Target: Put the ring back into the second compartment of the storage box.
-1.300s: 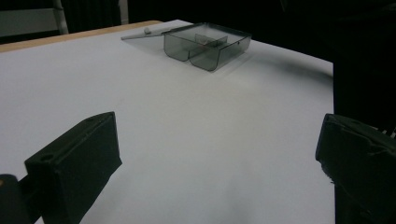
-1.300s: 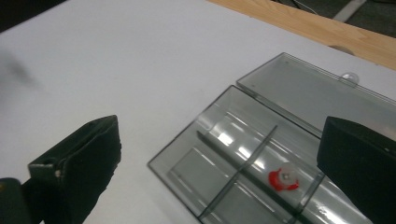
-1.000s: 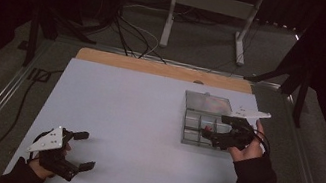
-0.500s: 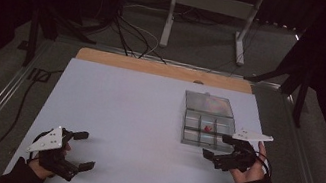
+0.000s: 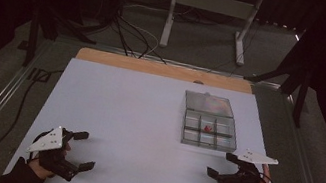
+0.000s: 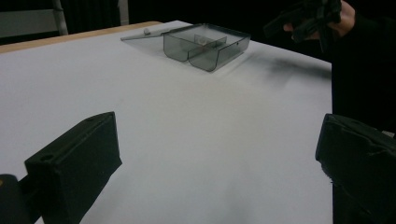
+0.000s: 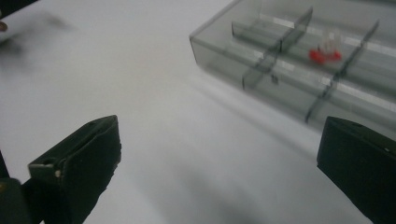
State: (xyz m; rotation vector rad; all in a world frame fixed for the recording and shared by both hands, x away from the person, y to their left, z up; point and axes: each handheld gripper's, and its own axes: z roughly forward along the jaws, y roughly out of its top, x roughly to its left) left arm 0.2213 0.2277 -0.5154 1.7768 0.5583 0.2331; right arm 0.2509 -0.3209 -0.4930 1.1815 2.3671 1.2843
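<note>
Currently both tools sit low at the near edge of the white tabletop (image 5: 137,112), well apart. Left tool (image 5: 81,149) — jaws spread wide, nothing between them. Right tool (image 5: 224,165) — jaws likewise released and empty, just beside the near side of the clear compartment box (image 5: 209,130), not touching it. Box lies at the right of the tabletop, lid (image 5: 209,104) folded flat behind it. 1 small red item (image 7: 325,53) rests in a middle compartment of the back row.
</note>
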